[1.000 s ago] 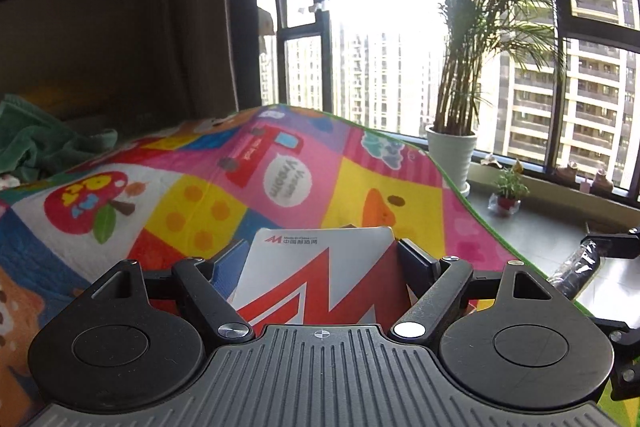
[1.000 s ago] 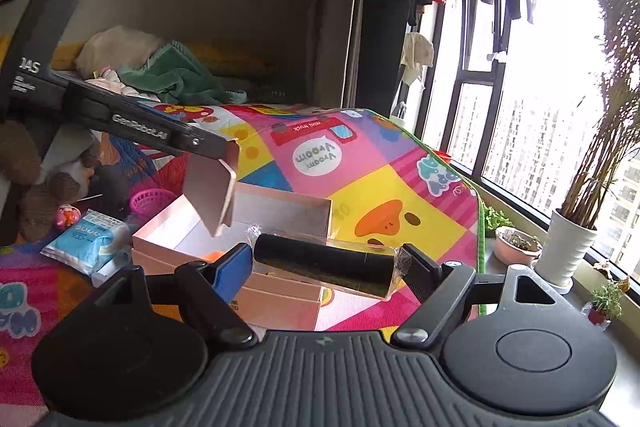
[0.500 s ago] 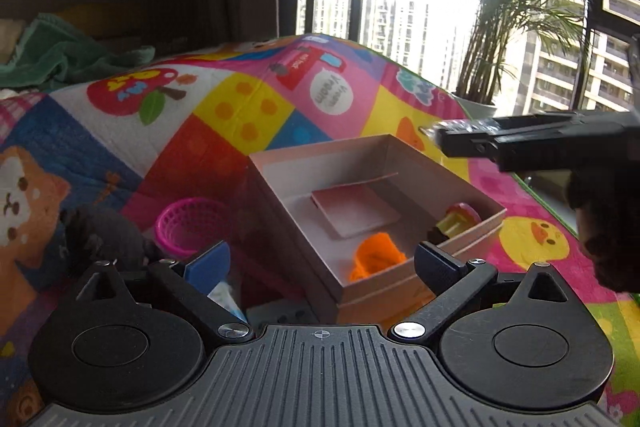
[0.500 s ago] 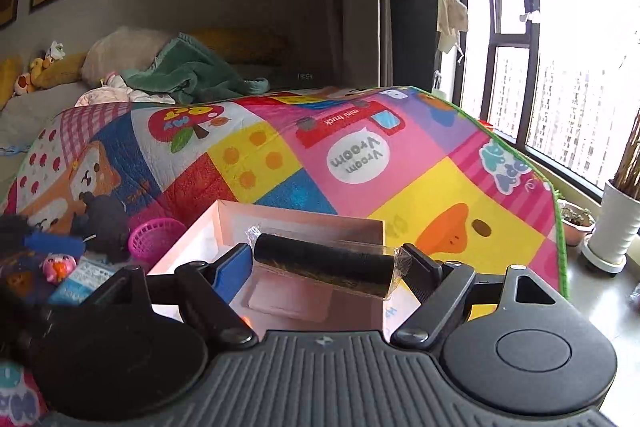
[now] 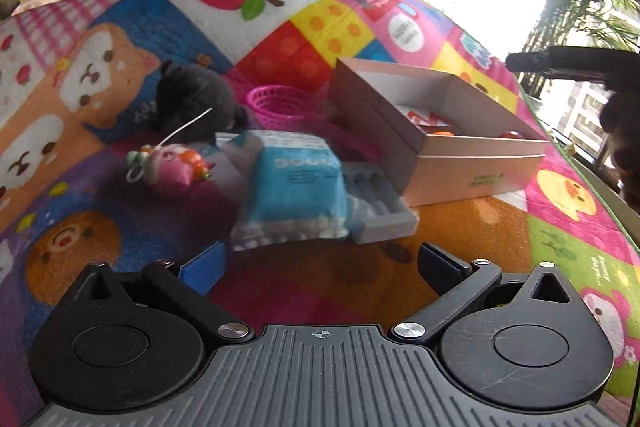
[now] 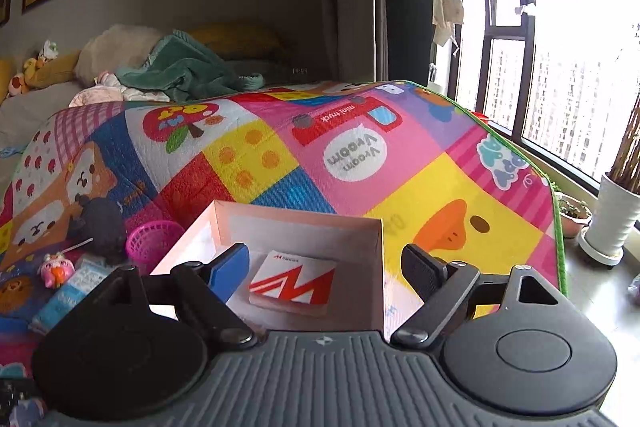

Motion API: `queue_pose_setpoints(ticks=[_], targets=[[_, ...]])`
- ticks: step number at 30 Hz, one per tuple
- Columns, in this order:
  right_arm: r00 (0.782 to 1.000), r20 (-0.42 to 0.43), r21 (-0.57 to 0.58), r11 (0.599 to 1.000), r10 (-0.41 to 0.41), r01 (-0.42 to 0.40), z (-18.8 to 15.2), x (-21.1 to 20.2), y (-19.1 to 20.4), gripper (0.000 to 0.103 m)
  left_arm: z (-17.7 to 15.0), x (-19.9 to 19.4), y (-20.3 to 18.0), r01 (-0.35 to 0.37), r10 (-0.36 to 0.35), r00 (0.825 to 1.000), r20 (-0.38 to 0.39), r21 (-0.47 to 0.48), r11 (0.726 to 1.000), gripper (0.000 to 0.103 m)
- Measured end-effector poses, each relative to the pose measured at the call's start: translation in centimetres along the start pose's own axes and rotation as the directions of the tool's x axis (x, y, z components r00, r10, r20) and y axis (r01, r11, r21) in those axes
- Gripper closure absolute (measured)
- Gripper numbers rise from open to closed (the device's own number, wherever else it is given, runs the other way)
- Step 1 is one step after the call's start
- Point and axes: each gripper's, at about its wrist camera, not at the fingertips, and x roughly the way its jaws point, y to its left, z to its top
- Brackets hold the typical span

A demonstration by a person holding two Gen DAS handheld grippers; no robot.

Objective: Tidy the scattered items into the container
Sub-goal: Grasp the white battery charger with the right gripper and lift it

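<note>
Now emptied over the box point(image 6: 280, 227): right hand-held gripper point(image 6: 326, 267) released, dark roll gone from between its fingers, presumably dropped inside. Left hand-held gripper point(image 5: 320, 267) also agape, swung toward blue packet point(image 5: 294, 183) on play mat point(image 5: 460, 259).

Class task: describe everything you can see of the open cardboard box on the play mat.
The box is a shallow, lidless rectangular tray of pale pinkish card with double-layered walls and small green print on one side. It sits flat on the mat. Inside lie a white card with a red M logo and, in the left view, orange and red items near one wall. A grey tray lies against its corner.
</note>
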Motion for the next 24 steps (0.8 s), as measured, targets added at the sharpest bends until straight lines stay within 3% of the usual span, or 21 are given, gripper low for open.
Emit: queue_pose_setpoints(ticks=[3, 8, 10, 12, 17, 21, 22, 23, 24], targets=[[1.000, -0.007, -0.066, 0.998, 0.012, -0.013, -1.7, -1.8, 2.4, 0.019, -0.2, -0.2, 0.8, -0.076, 0.076, 0.997, 0.011, -0.023, 0.997, 0.000], [0.985, -0.071, -0.127, 0.978, 0.156, -0.164, -4.3, -3.3, 8.1, 0.019, -0.9, -1.1, 2.6, -0.131, 0.133, 0.991, 0.021, -0.104, 0.986, 0.000], [0.970, -0.120, -0.148, 0.963, 0.211, -0.227, -5.4, -2.9, 10.7, 0.030, -1.3, -1.7, 3.3, -0.135, 0.143, 0.989, 0.041, -0.152, 0.979, 0.000], [0.959, -0.155, -0.168, 0.951, 0.236, -0.261, -6.2, -2.1, 13.0, 0.034, -1.7, -2.5, 4.0, -0.140, 0.160, 0.984, 0.082, -0.211, 0.967, 0.000], [0.953, -0.201, -0.183, 0.947, 0.227, -0.265, -6.8, 0.6, 16.6, 0.034, -2.1, -3.4, 5.5, -0.140, 0.192, 0.972, 0.134, -0.324, 0.936, 0.000], [0.966, -0.222, -0.194, 0.965, 0.130, -0.174, -6.8, 2.8, 18.1, 0.034, -2.1, -3.6, 5.2, -0.136, 0.189, 0.970, 0.150, -0.309, 0.941, 0.000], [0.966, -0.231, -0.190, 0.968, 0.120, -0.166, -6.9, 3.1, 18.1, 0.039, -2.1, -3.7, 5.0, -0.136, 0.189, 0.969, 0.156, -0.300, 0.944, 0.000], [0.963, -0.236, -0.186, 0.967, 0.128, -0.174, -6.9, 3.1, 18.1, 0.052, -2.1, -3.7, 4.9, -0.135, 0.188, 0.969, 0.161, -0.293, 0.947, 0.000], [0.962, -0.239, -0.188, 0.965, 0.133, -0.181, -7.0, 2.8, 18.0, 0.052, -2.1, -3.8, 4.8, -0.134, 0.186, 0.969, 0.164, -0.288, 0.948, 0.000]])
